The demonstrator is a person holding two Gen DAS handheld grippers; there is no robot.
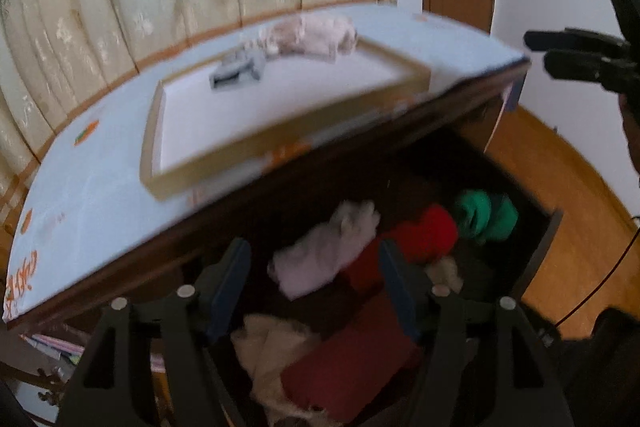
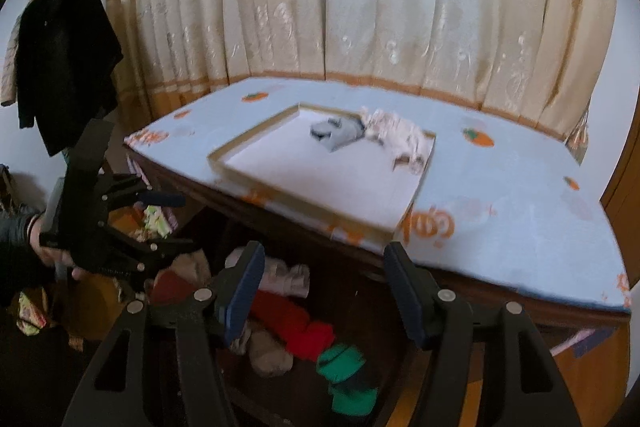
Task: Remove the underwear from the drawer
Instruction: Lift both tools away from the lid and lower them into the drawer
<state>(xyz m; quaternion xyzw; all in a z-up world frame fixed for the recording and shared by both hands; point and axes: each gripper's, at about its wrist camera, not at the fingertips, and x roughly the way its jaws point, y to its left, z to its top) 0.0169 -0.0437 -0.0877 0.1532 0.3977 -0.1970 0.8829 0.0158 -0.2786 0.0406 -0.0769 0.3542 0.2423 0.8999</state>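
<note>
The open drawer (image 1: 540, 251) under the table holds several folded garments: a lilac one (image 1: 324, 255), a red one (image 1: 428, 233), a green one (image 1: 486, 213), a maroon one (image 1: 352, 363) and a beige one (image 1: 268, 351). My left gripper (image 1: 314, 279) is open and empty just above the lilac and maroon garments. My right gripper (image 2: 324, 291) is open and empty above the drawer, over the red garment (image 2: 296, 323) and the green one (image 2: 344, 375). The left gripper also shows in the right wrist view (image 2: 176, 223). The right gripper shows at the right edge of the left wrist view (image 1: 536, 51).
A shallow wooden tray (image 1: 280, 143) lies on the light blue tablecloth (image 1: 80, 195); it holds a grey garment (image 1: 238, 69) and a pale pink one (image 1: 312, 35). Curtains hang behind the table. A dark coat (image 2: 64, 59) hangs at the left. The floor (image 1: 580, 227) is wooden.
</note>
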